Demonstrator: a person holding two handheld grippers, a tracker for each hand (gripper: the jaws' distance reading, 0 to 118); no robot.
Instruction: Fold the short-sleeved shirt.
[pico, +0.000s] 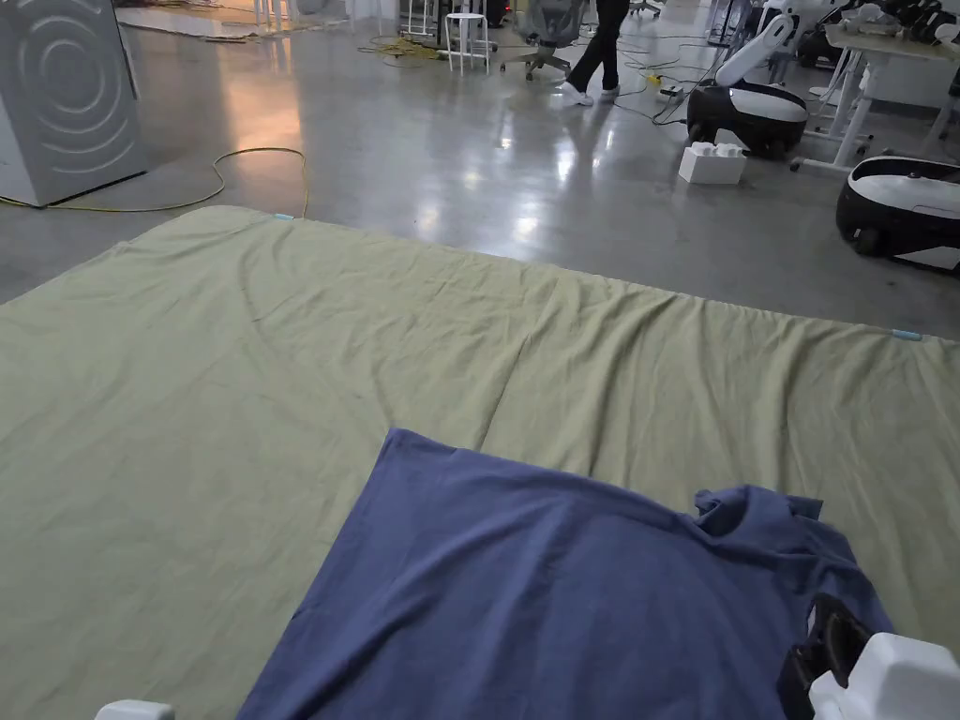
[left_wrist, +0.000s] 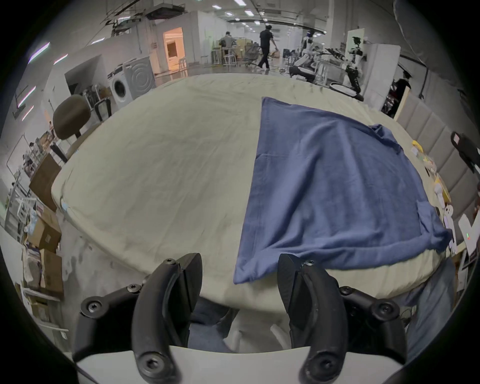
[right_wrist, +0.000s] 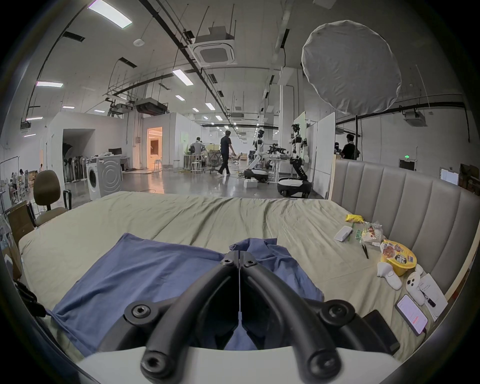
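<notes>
Blue short-sleeved shirt spread flat on green bedsheet. Left gripper gaping, empty; right gripper clenched on nothing. Best to pinch both hem corners, fold evenly.

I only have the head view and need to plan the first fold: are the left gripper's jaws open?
Observer: Yes, the left gripper has its jaws wide apart beside the shirt's near corner, gripping nothing.
Operator: And the right?
Observer: The right gripper has its jaws shut, no cloth visible between them.
Operator: Anything beside the shirt?
Observer: A phone and a yellow bowl lie by the headboard.
</notes>
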